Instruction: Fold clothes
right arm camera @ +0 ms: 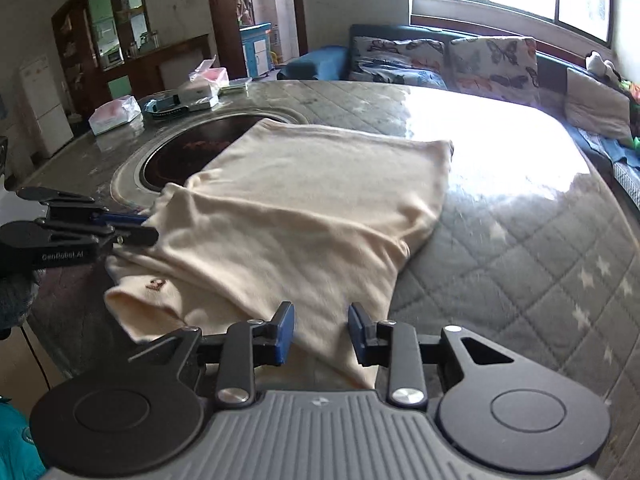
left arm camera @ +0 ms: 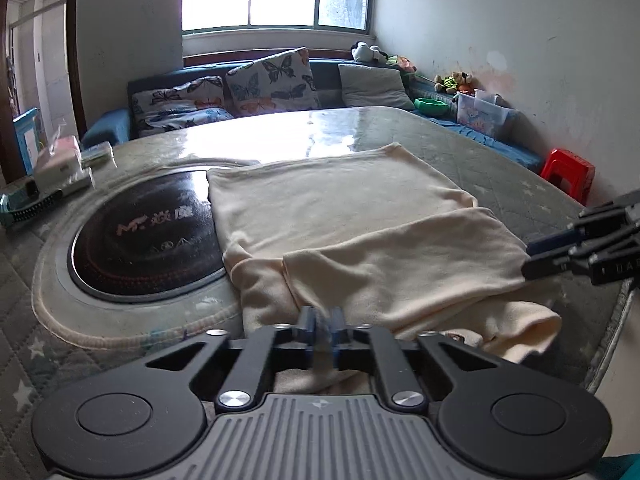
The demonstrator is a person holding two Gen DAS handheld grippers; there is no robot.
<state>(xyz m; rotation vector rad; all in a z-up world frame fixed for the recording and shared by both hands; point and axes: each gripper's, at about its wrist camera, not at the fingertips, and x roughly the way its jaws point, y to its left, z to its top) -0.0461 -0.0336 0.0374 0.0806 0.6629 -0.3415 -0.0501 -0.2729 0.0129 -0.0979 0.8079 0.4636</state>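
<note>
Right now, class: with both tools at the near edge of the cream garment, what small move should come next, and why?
Probably close the right tool on the garment. Its jaws stand apart with the near cloth edge between them, not pressing it, while the left tool is already shut at that edge. With both corners gripped, the next fold can be lifted evenly.

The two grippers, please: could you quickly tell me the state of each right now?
Left gripper: closed on the near edge of the cream garment.
Right gripper: open, holding nothing, the garment's edge between its jaws.
</note>
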